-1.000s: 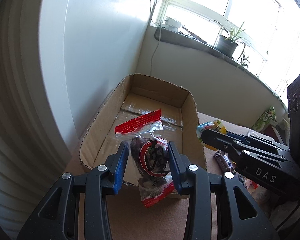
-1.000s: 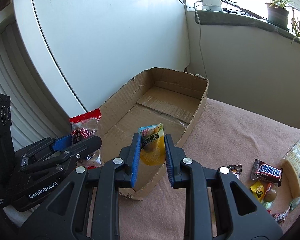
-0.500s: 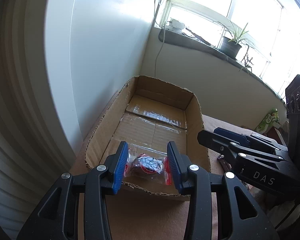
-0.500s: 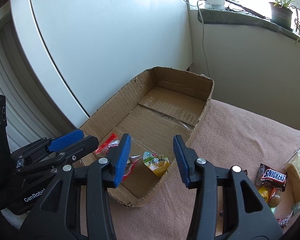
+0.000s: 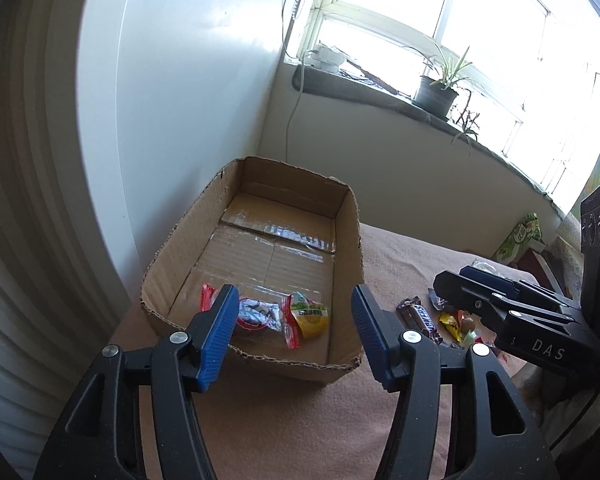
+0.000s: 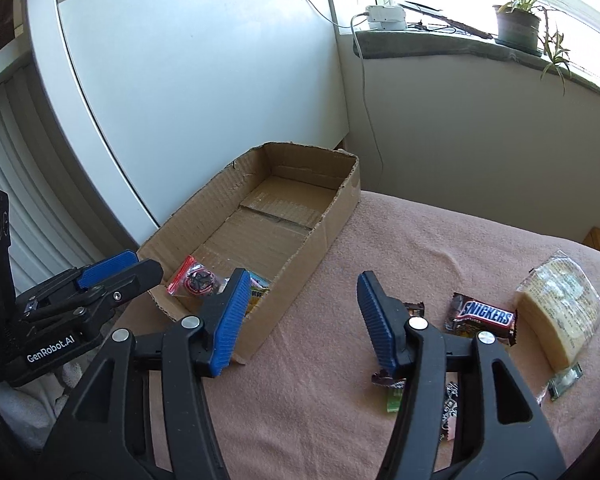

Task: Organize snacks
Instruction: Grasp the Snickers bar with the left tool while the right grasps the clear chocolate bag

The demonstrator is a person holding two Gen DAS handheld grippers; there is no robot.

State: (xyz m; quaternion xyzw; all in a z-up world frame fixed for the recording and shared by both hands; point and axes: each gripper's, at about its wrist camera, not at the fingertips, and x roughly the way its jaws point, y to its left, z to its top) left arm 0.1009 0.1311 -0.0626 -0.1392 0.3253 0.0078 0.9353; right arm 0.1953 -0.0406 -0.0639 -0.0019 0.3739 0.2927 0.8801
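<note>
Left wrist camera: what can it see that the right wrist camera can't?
Only the left wrist view shows the green carton far off and all of the yellow snack packet in the box. Only the right wrist view shows the pale cracker pack and the readable Snickers bar. Both show the cardboard box, the red-edged clear bag inside it, the potted plant and both grippers, left gripper and right gripper, open and empty.
</note>
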